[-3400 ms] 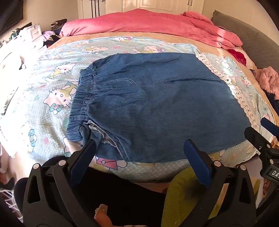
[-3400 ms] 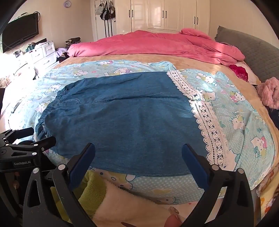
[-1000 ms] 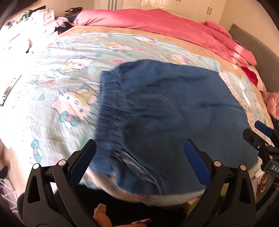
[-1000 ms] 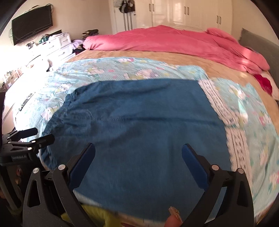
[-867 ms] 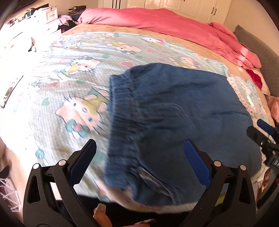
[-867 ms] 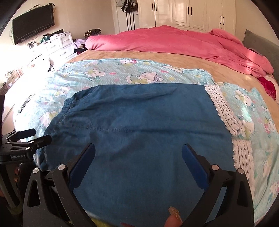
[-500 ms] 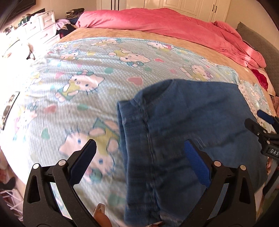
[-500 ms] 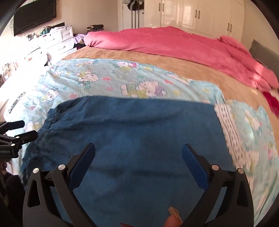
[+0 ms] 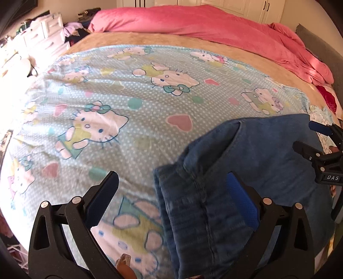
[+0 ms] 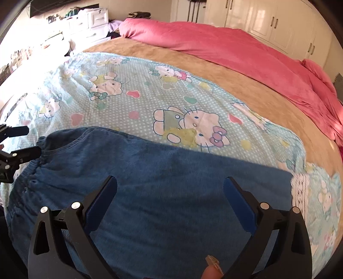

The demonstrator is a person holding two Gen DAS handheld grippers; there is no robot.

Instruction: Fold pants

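Blue denim pants (image 9: 246, 182) lie flat on a light blue cartoon-cat bedspread (image 9: 128, 111). In the left wrist view their elastic waistband (image 9: 182, 214) runs down between my fingers. My left gripper (image 9: 171, 197) hovers open over the waistband end, with its right finger (image 9: 242, 203) above the denim. In the right wrist view the pants (image 10: 160, 182) fill the lower frame, and my right gripper (image 10: 170, 199) hangs open above the middle of them. Neither gripper holds cloth. Each gripper shows at the edge of the other's view.
A pink duvet (image 9: 214, 28) is bunched along the far side of the bed, on a tan blanket (image 10: 203, 68). White drawers (image 10: 90, 23) stand at the far left and white wardrobes (image 10: 268, 19) behind. A white lace strip (image 10: 300, 193) lies right of the pants.
Both grippers moved forward over the bed and swung left; the pants now sit lower and nearer in both views. Both stayed open.
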